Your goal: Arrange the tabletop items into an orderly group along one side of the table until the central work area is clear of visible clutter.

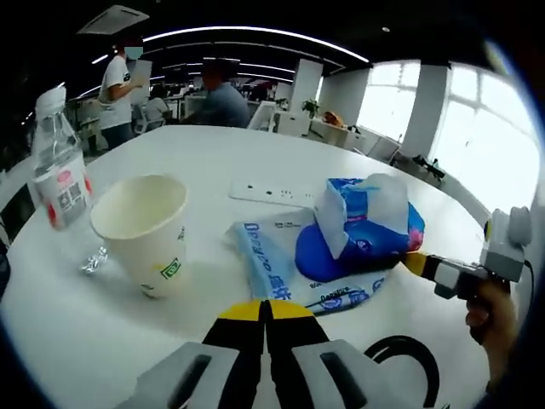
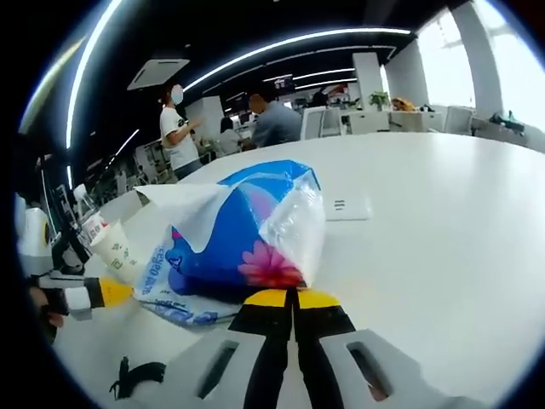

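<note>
Both grippers, the left gripper [image 1: 268,308] and the right gripper [image 2: 294,298], are pressed together empty, so jaws should be spread before the tissue pack [image 2: 247,234] is gripped and carried from the table [image 2: 443,221] middle toward one edge.

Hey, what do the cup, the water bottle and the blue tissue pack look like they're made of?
Cup: likely paper, matte cream wall with a rolled rim and a printed green logo.
Water bottle: clear plastic, see-through and glossy, with a red and white label.
Tissue pack: thin glossy plastic film, wrinkled and reflective in the right gripper view, white tissue poking out.
</note>
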Available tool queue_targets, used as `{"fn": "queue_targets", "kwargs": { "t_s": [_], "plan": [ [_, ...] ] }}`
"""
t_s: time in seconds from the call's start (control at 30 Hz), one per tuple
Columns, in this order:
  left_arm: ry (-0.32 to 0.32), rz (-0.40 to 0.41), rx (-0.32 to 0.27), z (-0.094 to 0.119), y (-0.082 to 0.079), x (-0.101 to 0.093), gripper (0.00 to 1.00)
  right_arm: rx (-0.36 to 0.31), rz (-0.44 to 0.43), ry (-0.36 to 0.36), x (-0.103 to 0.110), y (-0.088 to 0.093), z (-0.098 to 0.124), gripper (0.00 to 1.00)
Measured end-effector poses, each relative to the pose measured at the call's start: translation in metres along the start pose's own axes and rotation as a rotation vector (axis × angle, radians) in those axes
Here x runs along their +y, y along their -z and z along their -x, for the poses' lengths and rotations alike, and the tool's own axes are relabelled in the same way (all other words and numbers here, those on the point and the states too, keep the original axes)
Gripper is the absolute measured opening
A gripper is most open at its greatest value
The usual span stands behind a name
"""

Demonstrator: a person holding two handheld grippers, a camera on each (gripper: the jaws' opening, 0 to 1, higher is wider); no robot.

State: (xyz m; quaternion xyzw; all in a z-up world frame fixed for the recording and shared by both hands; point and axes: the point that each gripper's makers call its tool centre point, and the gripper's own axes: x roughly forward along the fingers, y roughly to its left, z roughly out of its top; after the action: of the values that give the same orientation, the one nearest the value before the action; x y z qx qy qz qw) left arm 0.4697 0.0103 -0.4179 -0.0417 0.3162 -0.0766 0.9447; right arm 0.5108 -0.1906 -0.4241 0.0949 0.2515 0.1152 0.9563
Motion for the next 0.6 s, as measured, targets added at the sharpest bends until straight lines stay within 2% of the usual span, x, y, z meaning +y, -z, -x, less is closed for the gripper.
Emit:
{"fn": "queue_targets", "kwargs": {
  "t_s": [0.1, 0.27, 0.4, 0.53, 0.6],
  "plan": [
    [0.003, 0.008, -0.002, 0.002, -0.001, 0.004, 0.00, 0.015, -0.070, -0.020, 0.000, 0.004, 0.007, 0.00],
    [0.012, 0.014, 0.008, -0.001, 0.000, 0.005, 0.00, 0.008, -0.076, -0.014, -0.001, 0.005, 0.018, 0.00],
    [0.025, 0.011, 0.022, -0.005, -0.001, 0.006, 0.00, 0.034, -0.062, -0.001, 0.002, 0.013, 0.030, 0.00],
    [0.023, 0.008, 0.025, -0.010, -0.009, 0.007, 0.00, 0.040, -0.033, 0.008, 0.001, 0.013, 0.034, 0.00],
    [0.023, 0.012, 0.026, 0.000, -0.001, 0.006, 0.00, 0.053, -0.031, 0.001, 0.002, 0.015, 0.034, 0.00]
  ]
}}
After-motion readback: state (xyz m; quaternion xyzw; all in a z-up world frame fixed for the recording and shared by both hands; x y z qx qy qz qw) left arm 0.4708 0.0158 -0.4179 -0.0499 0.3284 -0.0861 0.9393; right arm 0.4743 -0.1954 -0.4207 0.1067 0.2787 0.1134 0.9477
